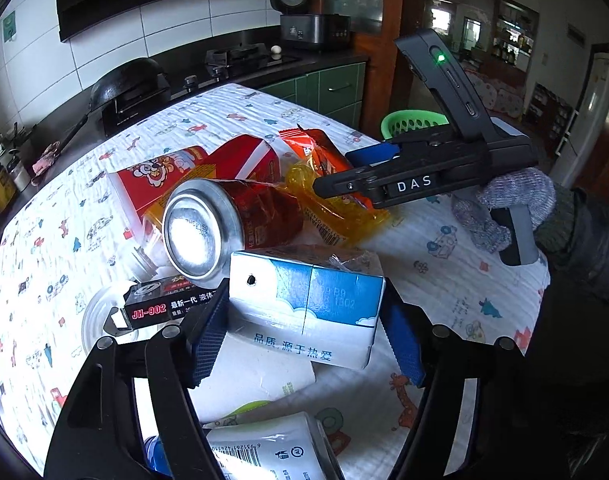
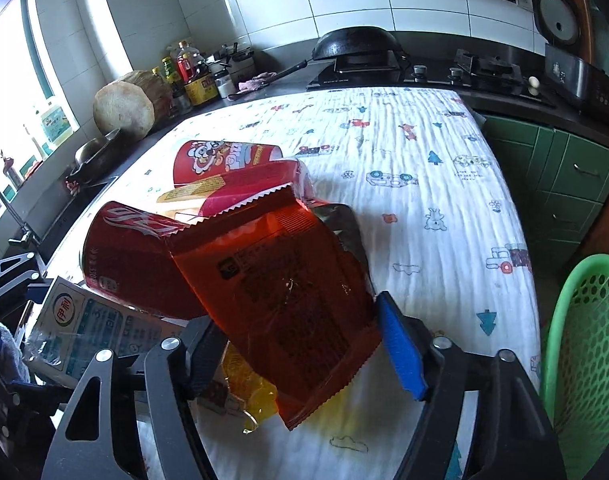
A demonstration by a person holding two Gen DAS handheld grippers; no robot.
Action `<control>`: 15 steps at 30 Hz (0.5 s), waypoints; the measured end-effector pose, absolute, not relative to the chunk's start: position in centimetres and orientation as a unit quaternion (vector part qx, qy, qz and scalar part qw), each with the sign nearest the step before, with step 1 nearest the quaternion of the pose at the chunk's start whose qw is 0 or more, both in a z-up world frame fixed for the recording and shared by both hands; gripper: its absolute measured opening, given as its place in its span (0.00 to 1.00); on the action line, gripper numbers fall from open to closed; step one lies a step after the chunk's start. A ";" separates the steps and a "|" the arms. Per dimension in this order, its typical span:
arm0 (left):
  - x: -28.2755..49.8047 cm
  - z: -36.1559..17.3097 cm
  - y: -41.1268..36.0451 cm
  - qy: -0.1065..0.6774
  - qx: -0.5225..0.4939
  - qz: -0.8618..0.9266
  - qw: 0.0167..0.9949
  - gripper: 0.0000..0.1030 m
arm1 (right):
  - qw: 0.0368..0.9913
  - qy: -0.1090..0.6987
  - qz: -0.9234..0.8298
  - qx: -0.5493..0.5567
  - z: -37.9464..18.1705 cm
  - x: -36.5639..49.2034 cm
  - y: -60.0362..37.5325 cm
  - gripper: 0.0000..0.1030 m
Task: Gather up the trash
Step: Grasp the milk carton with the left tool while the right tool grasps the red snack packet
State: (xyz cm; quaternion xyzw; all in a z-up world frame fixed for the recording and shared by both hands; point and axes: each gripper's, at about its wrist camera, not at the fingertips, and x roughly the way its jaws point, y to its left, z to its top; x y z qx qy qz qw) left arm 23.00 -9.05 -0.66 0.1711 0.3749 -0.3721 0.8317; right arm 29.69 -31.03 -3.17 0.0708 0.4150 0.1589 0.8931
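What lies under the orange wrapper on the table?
Under the orange wrapper a crumpled yellow film pokes out, and a red can lies partly beneath its edge. Whatever else it covers is hidden.

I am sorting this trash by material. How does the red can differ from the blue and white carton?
The red can is round, shiny metal; the blue and white carton is a flat-sided paper box. The can lies on its side in the pile, ungripped; the carton sits between the pads of the left gripper, which press its sides. Both are drink containers on the patterned tablecloth.

Red can point(image 1: 240, 216), orange wrapper point(image 2: 288, 292), blue-white carton point(image 1: 312, 300)
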 end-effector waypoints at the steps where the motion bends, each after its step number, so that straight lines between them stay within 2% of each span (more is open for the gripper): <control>1: 23.0 -0.6 -9.1 0.375 0.171 -0.372 0.832 0.68 | 0.894 0.413 0.157 0.071 -3.1 29.5 -31.1 0.61; 3: 22.9 -0.6 -9.1 0.374 0.171 -0.371 0.833 0.68 | 0.896 0.408 0.158 0.072 -2.8 29.1 -31.2 0.57; 4: 22.9 -0.5 -9.1 0.374 0.168 -0.370 0.834 0.68 | 0.896 0.407 0.160 0.074 -2.7 28.9 -31.2 0.51; 6: 22.8 -0.3 -9.1 0.373 0.165 -0.371 0.834 0.68 | 0.898 0.404 0.157 0.073 -2.4 28.3 -31.4 0.51; 11: 22.5 0.0 -9.7 0.372 0.164 -0.371 0.835 0.67 | 0.901 0.395 0.157 0.085 -1.7 26.9 -32.1 0.36; 15: 22.0 0.6 -9.9 0.368 0.165 -0.371 0.837 0.67 | 0.905 0.389 0.144 0.092 -1.1 25.6 -33.0 0.30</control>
